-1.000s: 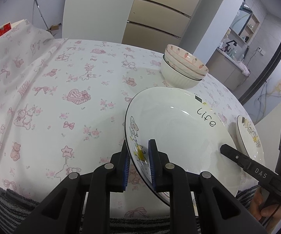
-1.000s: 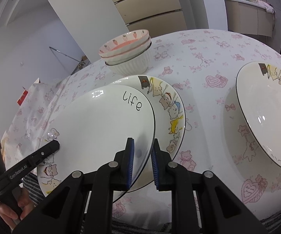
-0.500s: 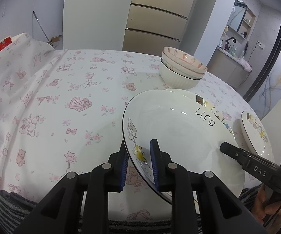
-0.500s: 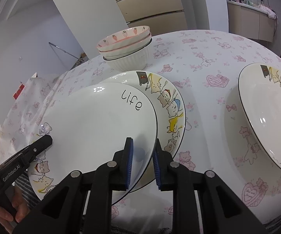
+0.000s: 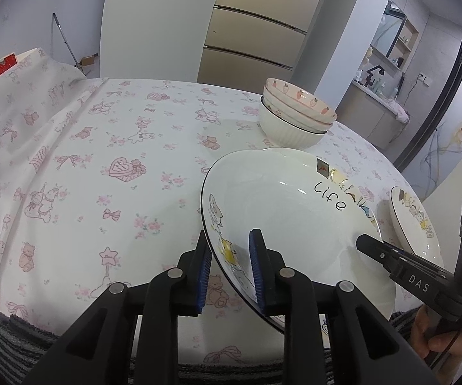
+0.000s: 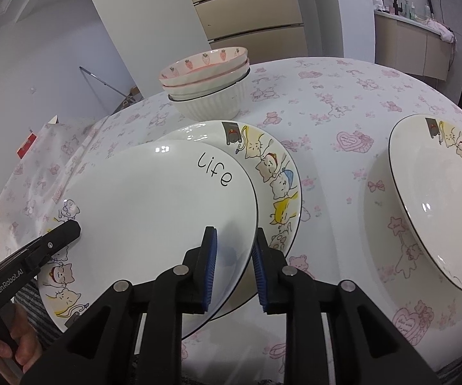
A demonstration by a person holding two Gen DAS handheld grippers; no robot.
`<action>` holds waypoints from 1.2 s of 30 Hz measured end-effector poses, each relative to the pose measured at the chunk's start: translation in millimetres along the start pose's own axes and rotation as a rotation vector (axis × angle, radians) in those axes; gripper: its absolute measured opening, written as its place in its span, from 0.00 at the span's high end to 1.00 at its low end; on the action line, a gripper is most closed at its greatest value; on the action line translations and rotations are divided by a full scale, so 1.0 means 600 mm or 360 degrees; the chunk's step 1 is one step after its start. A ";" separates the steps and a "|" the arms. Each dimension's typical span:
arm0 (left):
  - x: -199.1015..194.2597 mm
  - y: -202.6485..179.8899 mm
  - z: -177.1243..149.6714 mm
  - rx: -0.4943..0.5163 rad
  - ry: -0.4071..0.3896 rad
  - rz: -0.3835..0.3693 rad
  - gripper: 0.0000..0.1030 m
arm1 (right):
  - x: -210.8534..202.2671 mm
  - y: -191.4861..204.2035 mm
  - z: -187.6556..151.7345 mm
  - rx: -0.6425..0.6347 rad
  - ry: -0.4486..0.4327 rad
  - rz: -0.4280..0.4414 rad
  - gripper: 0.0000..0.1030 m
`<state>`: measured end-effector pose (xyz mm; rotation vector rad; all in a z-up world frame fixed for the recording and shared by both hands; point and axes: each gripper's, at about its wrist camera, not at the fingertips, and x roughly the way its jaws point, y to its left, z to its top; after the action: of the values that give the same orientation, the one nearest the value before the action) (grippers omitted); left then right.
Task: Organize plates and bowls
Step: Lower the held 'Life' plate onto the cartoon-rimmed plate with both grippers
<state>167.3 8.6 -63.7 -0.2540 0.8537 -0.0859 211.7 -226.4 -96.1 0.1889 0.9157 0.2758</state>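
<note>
1. At the far left, the left gripper [image 5: 231, 268] pinched the near-left rim of the "Life" plate [image 5: 282, 221], one blue pad under the rim and one on its upper face; its black finger also showed at the left edge of the right wrist view [image 6: 54, 235].
2. That plate [image 6: 154, 205] was held tilted above the pink-printed tablecloth [image 5: 102, 166], overlapping a second cat-patterned plate [image 6: 272, 173] that lay beneath it, offset to the right.
3. Behind both plates stood a stack of bowls [image 6: 208, 93]: strawberry-printed ones nested in a ribbed white bowl, upright on the cloth.
4. The right gripper [image 6: 234, 266] clamped the "Life" plate's near-right edge, its pads closed on either side of the rim; from the left wrist view it appeared at the plate's right side [image 5: 370, 245].
5. Farthest right, a third plate [image 6: 439, 205] with cat drawings rested on the cloth, well apart from the held plate.
</note>
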 end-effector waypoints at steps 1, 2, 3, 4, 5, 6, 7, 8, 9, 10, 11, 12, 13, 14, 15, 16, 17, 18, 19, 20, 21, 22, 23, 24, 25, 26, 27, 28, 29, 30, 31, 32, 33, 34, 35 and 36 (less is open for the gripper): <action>0.001 0.000 0.000 -0.0004 0.0002 -0.0007 0.76 | 0.000 0.000 0.000 0.0001 -0.0001 -0.0002 0.78; 0.002 0.000 0.001 -0.0008 0.0003 -0.0015 0.75 | 0.000 -0.001 0.001 0.0000 0.0000 0.0003 0.74; 0.003 0.000 0.001 -0.0009 0.0008 -0.0019 0.75 | -0.001 0.000 0.003 -0.0002 -0.0004 0.0011 0.67; 0.004 0.000 0.001 -0.0013 0.0013 -0.0029 0.75 | -0.002 0.000 0.003 -0.0006 -0.0012 0.0020 0.65; 0.005 0.001 0.001 -0.0015 0.0014 -0.0034 0.75 | -0.002 0.001 0.003 -0.0013 -0.0015 0.0019 0.63; 0.005 0.002 0.001 -0.0018 0.0014 -0.0037 0.75 | -0.001 0.001 0.004 -0.0023 -0.0012 0.0014 0.63; 0.005 0.002 0.001 -0.0018 0.0014 -0.0038 0.75 | 0.000 0.003 0.004 -0.0033 -0.0012 0.0007 0.63; 0.005 0.001 0.001 -0.0018 0.0013 -0.0037 0.75 | 0.001 0.004 0.003 -0.0040 -0.0012 0.0000 0.62; 0.005 0.001 0.001 -0.0019 0.0012 -0.0037 0.75 | 0.001 0.005 0.003 -0.0045 -0.0012 -0.0004 0.62; 0.005 0.001 0.001 -0.0019 0.0011 -0.0038 0.75 | 0.001 0.005 0.004 -0.0047 -0.0012 0.0000 0.61; 0.005 0.001 0.001 -0.0019 0.0013 -0.0038 0.75 | 0.001 0.005 0.003 -0.0047 -0.0015 0.0009 0.59; 0.005 0.001 0.001 -0.0020 0.0013 -0.0040 0.75 | 0.000 0.004 0.003 -0.0047 -0.0018 0.0016 0.58; 0.005 0.001 0.001 -0.0020 0.0014 -0.0040 0.75 | 0.000 0.004 0.003 -0.0048 -0.0022 0.0019 0.58; 0.005 0.001 0.001 -0.0021 0.0014 -0.0042 0.75 | -0.001 0.005 0.003 -0.0050 -0.0029 0.0019 0.55; 0.005 0.001 0.001 -0.0022 0.0015 -0.0043 0.75 | -0.004 0.006 0.003 -0.0055 -0.0046 0.0022 0.49; 0.005 0.001 0.001 -0.0022 0.0016 -0.0045 0.75 | -0.008 0.007 0.003 -0.0060 -0.0066 0.0033 0.45; 0.005 0.001 0.001 -0.0024 0.0019 -0.0048 0.75 | -0.011 0.008 0.004 -0.0058 -0.0082 0.0045 0.38; 0.005 0.002 0.001 -0.0024 0.0020 -0.0049 0.75 | -0.014 0.007 0.005 -0.0049 -0.0095 0.0059 0.34; 0.005 0.002 0.001 -0.0022 0.0018 -0.0045 0.75 | -0.015 0.004 0.006 -0.0034 -0.0103 0.0063 0.34; 0.005 0.002 0.002 -0.0020 0.0018 -0.0043 0.75 | -0.016 0.002 0.007 -0.0019 -0.0110 0.0069 0.34; 0.005 0.001 0.002 -0.0015 0.0017 -0.0035 0.75 | -0.017 0.000 0.008 -0.0007 -0.0115 0.0075 0.34; 0.005 0.001 0.002 -0.0011 0.0016 -0.0031 0.75 | -0.018 -0.001 0.009 0.0001 -0.0123 0.0066 0.34; 0.005 0.001 0.001 -0.0010 0.0016 -0.0031 0.75 | -0.020 -0.002 0.010 0.0002 -0.0136 0.0038 0.34; 0.005 0.001 0.001 -0.0012 0.0016 -0.0032 0.75 | -0.022 -0.003 0.010 0.0000 -0.0155 0.0009 0.35; 0.005 0.001 0.001 -0.0012 0.0016 -0.0033 0.75 | -0.026 -0.003 0.009 0.0001 -0.0176 -0.0012 0.36; 0.005 0.001 0.001 -0.0011 0.0015 -0.0032 0.75 | -0.030 -0.005 0.010 0.0001 -0.0193 -0.0021 0.42; 0.005 0.000 0.001 -0.0010 0.0014 -0.0031 0.75 | -0.033 -0.006 0.011 -0.0006 -0.0200 -0.0038 0.57; 0.005 0.001 0.001 -0.0011 0.0015 -0.0032 0.75 | -0.034 -0.006 0.011 -0.0020 -0.0197 -0.0076 0.64; 0.005 0.001 0.001 -0.0011 0.0014 -0.0032 0.75 | -0.032 -0.007 0.011 -0.0033 -0.0183 -0.0105 0.69; 0.005 0.000 0.001 -0.0007 0.0011 -0.0032 0.75 | -0.030 -0.009 0.011 -0.0039 -0.0160 -0.0120 0.72; 0.007 0.001 0.002 0.0001 0.0012 -0.0040 0.75 | -0.027 -0.012 0.011 -0.0031 -0.0142 -0.0107 0.74; 0.009 0.002 0.002 0.0001 0.0013 -0.0050 0.75 | -0.025 -0.016 0.010 -0.0013 -0.0125 -0.0089 0.78; 0.011 0.005 0.003 -0.0011 0.0018 -0.0072 0.75 | -0.023 -0.019 0.009 0.0002 -0.0113 -0.0078 0.82; 0.012 0.006 0.003 -0.0016 0.0018 -0.0080 0.75 | -0.023 -0.021 0.008 0.0009 -0.0110 -0.0075 0.85; 0.012 0.006 0.003 -0.0019 0.0017 -0.0086 0.75 | -0.023 -0.022 0.008 0.0012 -0.0112 -0.0076 0.90; 0.013 0.006 0.003 -0.0019 0.0014 -0.0088 0.75 | -0.023 -0.022 0.007 0.0012 -0.0111 -0.0067 0.92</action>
<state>173.4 11.0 -69.2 -0.2887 0.8564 -0.1338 209.4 -243.3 -86.8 0.1851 0.8505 0.2252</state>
